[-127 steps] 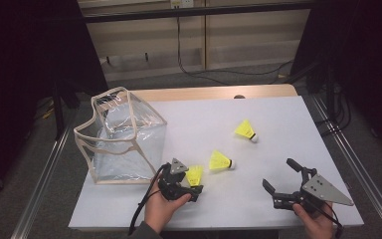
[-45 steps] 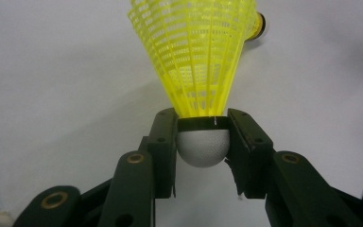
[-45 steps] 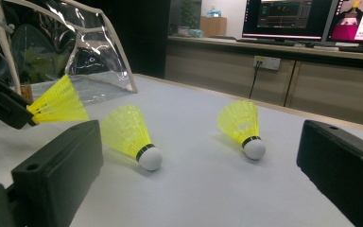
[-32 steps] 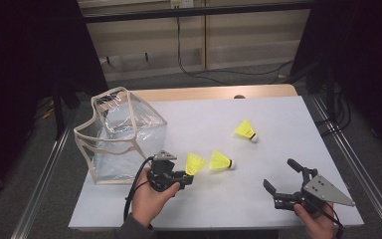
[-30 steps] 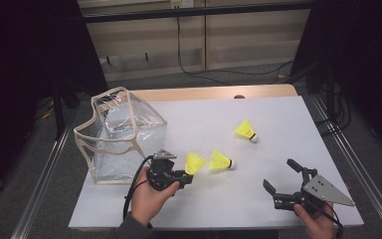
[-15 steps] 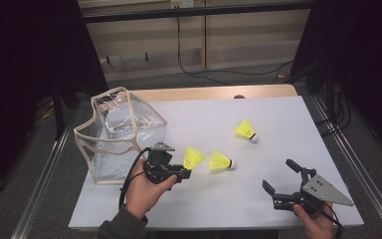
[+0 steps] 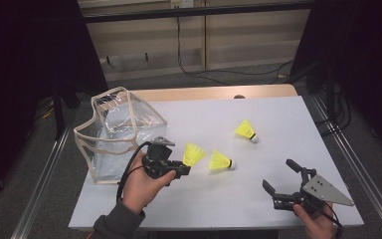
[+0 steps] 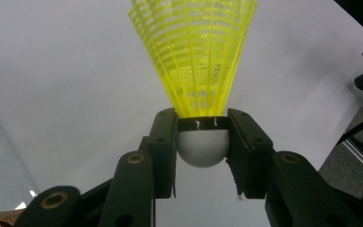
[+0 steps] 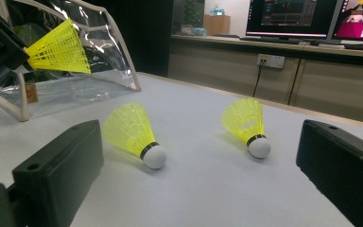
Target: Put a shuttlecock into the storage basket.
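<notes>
Where shuttlecocks [image 7: 220,161] lie, a white table [image 7: 258,199], dark room beyond.

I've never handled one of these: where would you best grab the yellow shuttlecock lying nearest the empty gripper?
Probably by its white cork head, jaws either side, coming from above. That shuttlecock lies on its side; the head is firm and round, the mesh skirt flimsy. The left gripper holds its shuttlecock that way.
</notes>
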Action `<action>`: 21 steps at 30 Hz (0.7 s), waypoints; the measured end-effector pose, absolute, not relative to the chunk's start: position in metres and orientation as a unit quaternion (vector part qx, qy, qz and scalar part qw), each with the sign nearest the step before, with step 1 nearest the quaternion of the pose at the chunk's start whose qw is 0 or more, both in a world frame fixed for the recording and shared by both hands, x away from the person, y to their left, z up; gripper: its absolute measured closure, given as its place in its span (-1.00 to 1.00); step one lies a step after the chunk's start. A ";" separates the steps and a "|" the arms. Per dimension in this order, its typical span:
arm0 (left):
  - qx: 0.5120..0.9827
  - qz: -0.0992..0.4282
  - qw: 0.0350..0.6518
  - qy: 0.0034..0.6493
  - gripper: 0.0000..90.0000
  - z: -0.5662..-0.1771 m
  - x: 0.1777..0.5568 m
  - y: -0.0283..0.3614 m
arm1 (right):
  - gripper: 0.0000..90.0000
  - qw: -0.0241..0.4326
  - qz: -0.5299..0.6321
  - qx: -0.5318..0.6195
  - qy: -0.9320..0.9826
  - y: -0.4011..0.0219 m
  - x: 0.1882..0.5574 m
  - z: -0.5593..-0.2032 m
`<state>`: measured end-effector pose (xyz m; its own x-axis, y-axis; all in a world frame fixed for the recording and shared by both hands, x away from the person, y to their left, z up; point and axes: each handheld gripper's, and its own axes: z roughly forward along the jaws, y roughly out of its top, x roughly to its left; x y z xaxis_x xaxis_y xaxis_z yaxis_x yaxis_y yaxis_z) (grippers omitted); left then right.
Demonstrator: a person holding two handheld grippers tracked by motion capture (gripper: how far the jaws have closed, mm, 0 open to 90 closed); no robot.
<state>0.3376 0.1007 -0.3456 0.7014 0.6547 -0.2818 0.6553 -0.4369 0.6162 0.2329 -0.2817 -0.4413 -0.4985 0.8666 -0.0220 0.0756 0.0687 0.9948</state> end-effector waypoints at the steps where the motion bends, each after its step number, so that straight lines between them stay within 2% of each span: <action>1: 0.848 0.001 0.362 0.386 0.44 -0.345 0.338 0.101 | -0.97 0.344 0.576 0.364 0.646 -0.282 0.233 -0.441; 21: 0.853 -0.006 0.355 0.382 0.44 -0.320 0.346 0.097 | -0.97 0.342 0.578 0.362 0.646 -0.281 0.233 -0.441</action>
